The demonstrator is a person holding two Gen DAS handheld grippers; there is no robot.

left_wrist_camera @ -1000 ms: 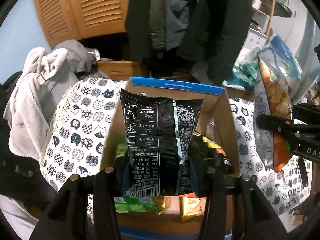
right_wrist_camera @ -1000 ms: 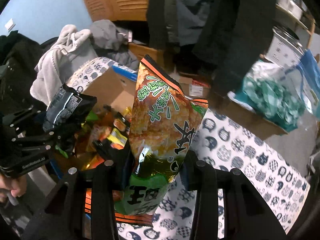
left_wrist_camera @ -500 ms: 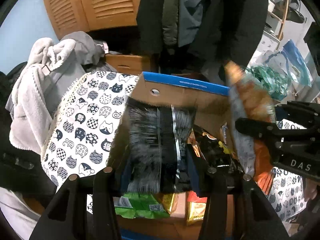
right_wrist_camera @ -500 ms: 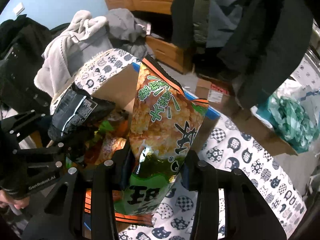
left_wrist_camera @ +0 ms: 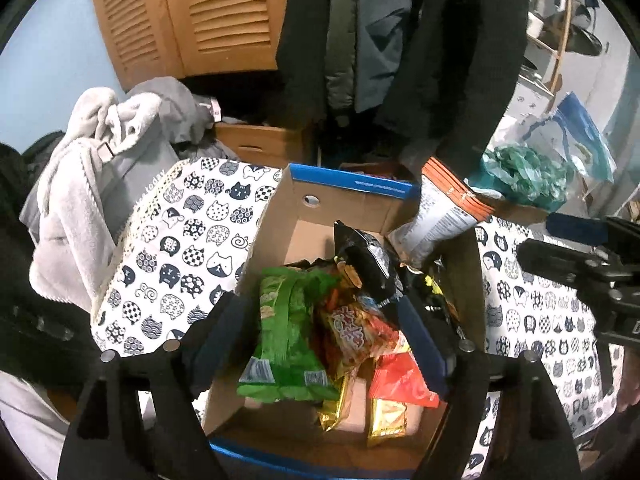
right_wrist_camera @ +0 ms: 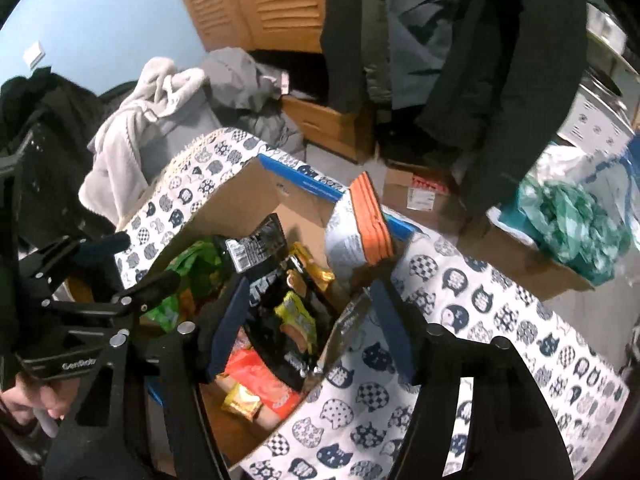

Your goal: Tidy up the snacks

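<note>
Left gripper (left_wrist_camera: 326, 316) is hanging over the cardboard box (left_wrist_camera: 344, 190), jaws opening with nothing between the pads, just the snack pile showing through the gap. Right gripper (right_wrist_camera: 308, 322) is the same deal: jaws opening and empty, parked over the box's right wall with the cat-print tablecloth (right_wrist_camera: 472, 296) showing past its right finger.

So where's the stuff? The black snack bag (left_wrist_camera: 366, 258) sits in the middle of the box, propped on end and leaning on the heap, straight ahead of the left gripper and just beyond its fingertips. The orange-trimmed bag (left_wrist_camera: 442, 216) is at the far right corner, tilted, long axis running up and out over the rim, sealed end poking above the blue edge. It's ahead of the right gripper, so I'd say that hand is the nearer one if it needs a nudge down. The green packet (left_wrist_camera: 290, 332) and red packet (left_wrist_camera: 400, 380) lie flat near the front.

Room-wise: the far left part of the box floor is bare cardboard, so there's space to shove things. The right side is crowded, and both grippers sit close together above the box, so I'd move one at a time to avoid clipping the wall.
</note>
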